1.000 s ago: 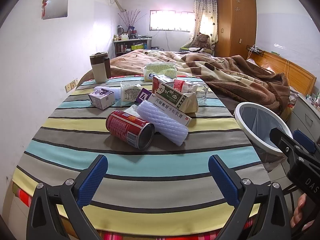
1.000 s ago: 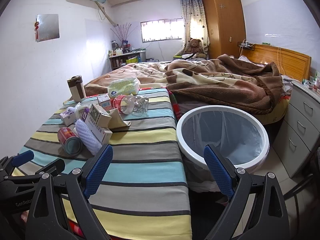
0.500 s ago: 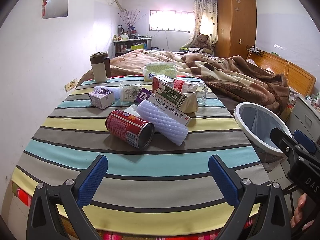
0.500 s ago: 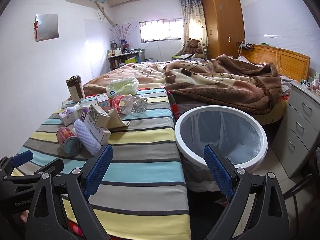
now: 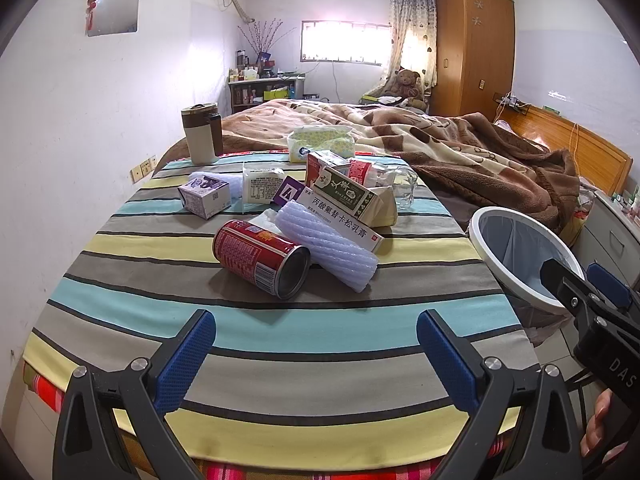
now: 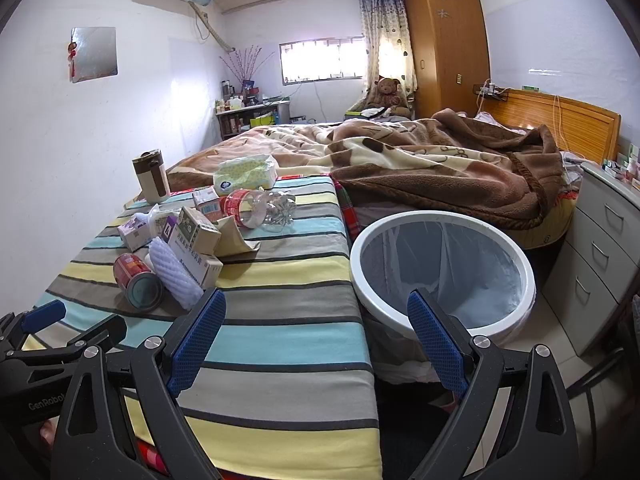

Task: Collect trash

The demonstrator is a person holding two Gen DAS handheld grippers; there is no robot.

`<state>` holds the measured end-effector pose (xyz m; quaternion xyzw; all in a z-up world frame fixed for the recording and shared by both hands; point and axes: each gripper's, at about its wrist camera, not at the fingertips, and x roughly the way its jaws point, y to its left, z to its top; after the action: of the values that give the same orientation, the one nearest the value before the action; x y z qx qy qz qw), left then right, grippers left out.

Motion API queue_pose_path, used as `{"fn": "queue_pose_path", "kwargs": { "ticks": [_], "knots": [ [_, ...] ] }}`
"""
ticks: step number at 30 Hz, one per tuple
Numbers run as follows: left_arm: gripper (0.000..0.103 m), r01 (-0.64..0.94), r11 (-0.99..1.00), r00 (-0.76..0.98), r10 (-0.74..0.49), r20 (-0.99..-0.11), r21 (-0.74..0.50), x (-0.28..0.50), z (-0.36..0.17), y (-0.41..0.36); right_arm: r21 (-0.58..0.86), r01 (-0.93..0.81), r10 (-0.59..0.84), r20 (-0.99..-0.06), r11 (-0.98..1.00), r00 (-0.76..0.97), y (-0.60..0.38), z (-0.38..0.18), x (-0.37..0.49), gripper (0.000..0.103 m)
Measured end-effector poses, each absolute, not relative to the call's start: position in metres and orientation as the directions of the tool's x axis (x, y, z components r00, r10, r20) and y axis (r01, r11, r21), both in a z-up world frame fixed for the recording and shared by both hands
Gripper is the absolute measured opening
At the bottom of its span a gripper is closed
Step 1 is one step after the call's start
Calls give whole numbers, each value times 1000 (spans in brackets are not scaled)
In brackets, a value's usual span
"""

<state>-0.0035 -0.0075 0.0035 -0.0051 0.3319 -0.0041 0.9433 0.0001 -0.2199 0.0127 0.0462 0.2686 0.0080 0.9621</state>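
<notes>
A pile of trash lies mid-table on the striped cloth [image 5: 280, 320]: a red can [image 5: 260, 258] [image 6: 136, 276] on its side, a white foam sleeve [image 5: 326, 250] [image 6: 176, 274], medicine boxes [image 5: 344, 200] [image 6: 196, 236], a small purple box [image 5: 205, 198] and a crushed clear bottle [image 6: 260, 208]. A white-rimmed bin [image 6: 442, 268] [image 5: 520, 256] with a liner stands right of the table. My left gripper [image 5: 316, 350] is open near the table's front edge, short of the can. My right gripper [image 6: 316, 332] is open, held between table edge and bin.
A brown and white tumbler [image 5: 202, 134] and a tissue pack [image 5: 322, 144] stand at the table's far end. A bed with a brown blanket [image 6: 440, 168] lies behind. Grey drawers [image 6: 604, 256] stand right of the bin. The wall runs along the table's left.
The right wrist view has shifted very slightly toward the bin and table. The left gripper and the trash have not moved.
</notes>
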Motion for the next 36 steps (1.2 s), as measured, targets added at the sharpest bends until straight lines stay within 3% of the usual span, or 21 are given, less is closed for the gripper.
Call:
{"fn": "queue_pose_path", "kwargs": {
  "ticks": [36],
  "knots": [
    [102, -1, 1000, 774, -17, -633, -28, -4, 3, -4, 86, 5, 40, -520, 996, 853, -217, 13, 2, 94]
  ]
}}
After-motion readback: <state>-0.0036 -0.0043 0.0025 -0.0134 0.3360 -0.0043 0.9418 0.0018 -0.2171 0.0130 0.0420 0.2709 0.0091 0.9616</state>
